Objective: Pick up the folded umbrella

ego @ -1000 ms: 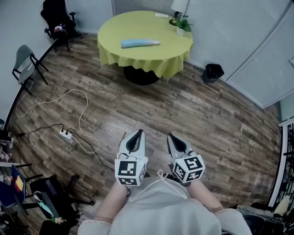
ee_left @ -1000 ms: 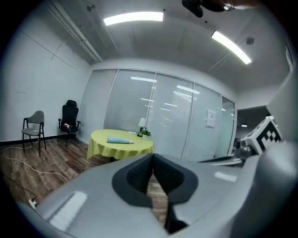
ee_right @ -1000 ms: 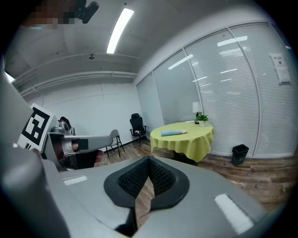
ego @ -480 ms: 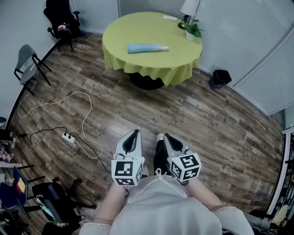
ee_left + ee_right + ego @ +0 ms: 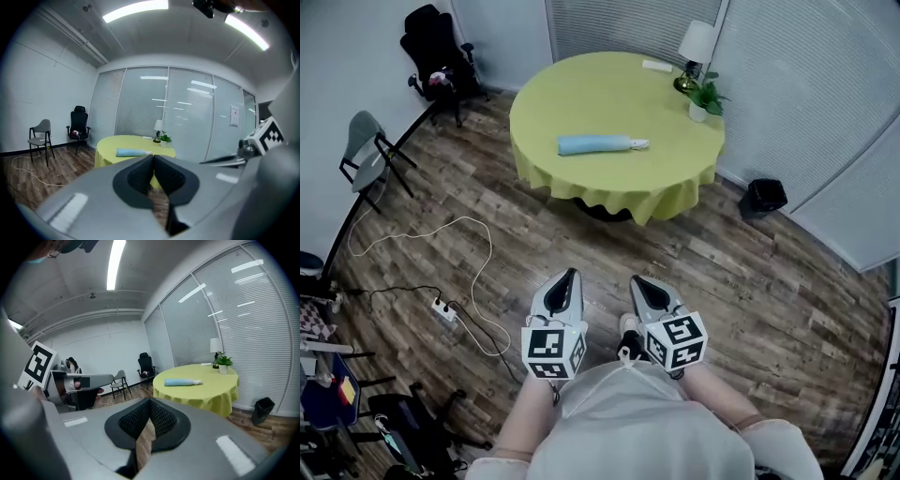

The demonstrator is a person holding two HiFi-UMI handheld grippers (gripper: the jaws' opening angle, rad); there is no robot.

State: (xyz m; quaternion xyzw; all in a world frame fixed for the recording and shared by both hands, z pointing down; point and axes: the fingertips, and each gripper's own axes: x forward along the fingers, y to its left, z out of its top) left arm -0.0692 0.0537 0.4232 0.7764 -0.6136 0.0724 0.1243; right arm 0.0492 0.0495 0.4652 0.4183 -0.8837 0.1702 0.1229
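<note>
Nearest, both claws are held low before the person's body, above the floor (image 5: 694, 272). The left claw (image 5: 568, 277) is clenched, its jaws pressed together with nothing between them. The right claw (image 5: 637, 284) is likewise clenched and empty. Nothing has been grasped.

Off to the left of the left claw, a cable (image 5: 478, 246) and a power strip (image 5: 442, 307) are seen on the boards. Straight ahead of both claws only bare floor is met.

Farther ahead, well apart from the claws, a round table (image 5: 609, 89) with a yellow-green cloth is found. The umbrella (image 5: 598, 143) lies flat on it, toward the near side, set crosswise to the line along which the claws point. Beyond it, ahead and to the right of the right claw, a lamp (image 5: 697, 42) and a plant (image 5: 705, 94) are placed at the far rim.

The task is judged barely begun. The table has yet to be reached, the jaws opened, the umbrella gripped and lifted.
</note>
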